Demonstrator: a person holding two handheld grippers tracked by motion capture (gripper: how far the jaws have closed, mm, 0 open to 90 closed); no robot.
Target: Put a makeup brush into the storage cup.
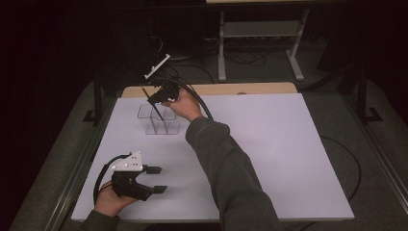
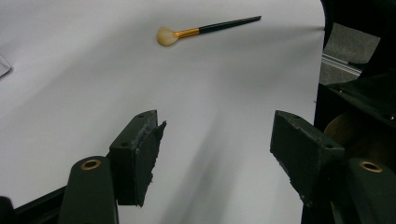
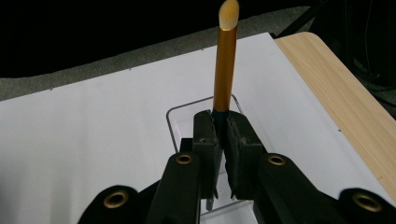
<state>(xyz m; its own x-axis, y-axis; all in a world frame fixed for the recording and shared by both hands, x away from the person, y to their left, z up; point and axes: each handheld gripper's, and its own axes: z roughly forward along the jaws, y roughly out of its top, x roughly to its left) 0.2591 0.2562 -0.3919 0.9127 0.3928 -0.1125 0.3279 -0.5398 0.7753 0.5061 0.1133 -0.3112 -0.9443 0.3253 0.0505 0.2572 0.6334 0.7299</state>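
Observation:
A clear plastic organizer [image 1: 144,111] with several compartments stands at the back left of the white board [image 1: 269,154]. My right gripper [image 1: 153,99] hangs just above it, shut on a makeup brush [image 1: 144,90]. In the right gripper view the brush [image 3: 224,65] rises from the closed gripper [image 3: 223,126], gold ferrule and pale bristles pointing up, with the organizer [image 3: 187,114] below. My left gripper [image 1: 156,179] rests near the front left edge, open and holding nothing. Ahead of the left gripper [image 2: 217,126], a second brush [image 2: 205,29] with a dark handle lies flat on the board.
A strip of wooden tabletop [image 1: 250,89] shows behind the white board. The right forearm [image 1: 226,163] crosses the board's middle. Cables [image 1: 353,168] loop on the carpet at right, and a metal stand [image 1: 260,33] is at the back.

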